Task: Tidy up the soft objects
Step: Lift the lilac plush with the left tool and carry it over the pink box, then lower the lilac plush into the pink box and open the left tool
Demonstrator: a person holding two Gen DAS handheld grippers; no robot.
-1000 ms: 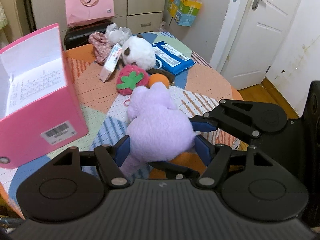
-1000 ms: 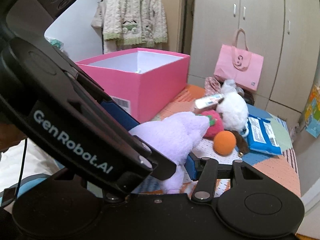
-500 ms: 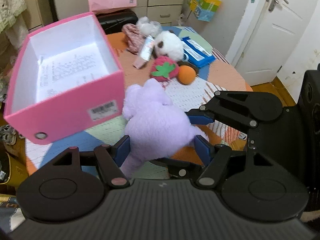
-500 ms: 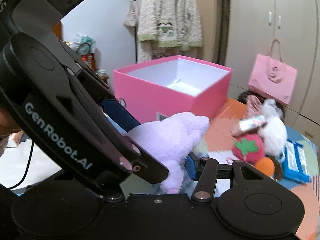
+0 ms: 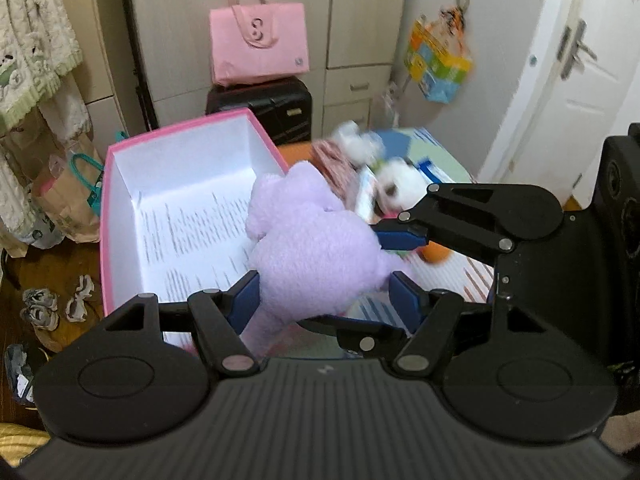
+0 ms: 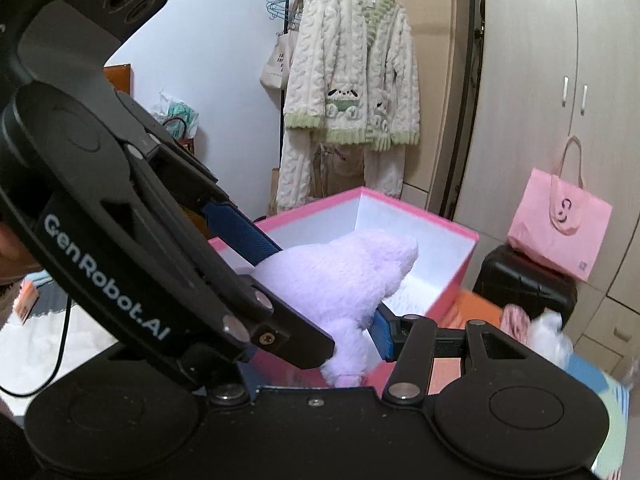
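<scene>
Lilac plush toy (image 5: 316, 252), pinched by both of your grippers, hangs over the rim of the pink box (image 5: 120, 152).

Your left gripper (image 5: 322, 294) presses its blue pads into the toy's lower body from both sides. Your right gripper (image 5: 394, 276) reaches in from the right and clamps the same toy crosswise, one blue pad above it and one below. In the right wrist view, the toy's rounded head (image 6: 376, 252) points into the open box, whose white floor holds a printed sheet (image 5: 192, 236). Behind the toy, blurred, lie a white plush (image 5: 400, 184) and an orange ball (image 5: 436, 254) on the patterned tablecloth (image 5: 468, 276). A pink tote bag (image 5: 258, 42) sits on a black case (image 5: 260, 106) farther back.
</scene>
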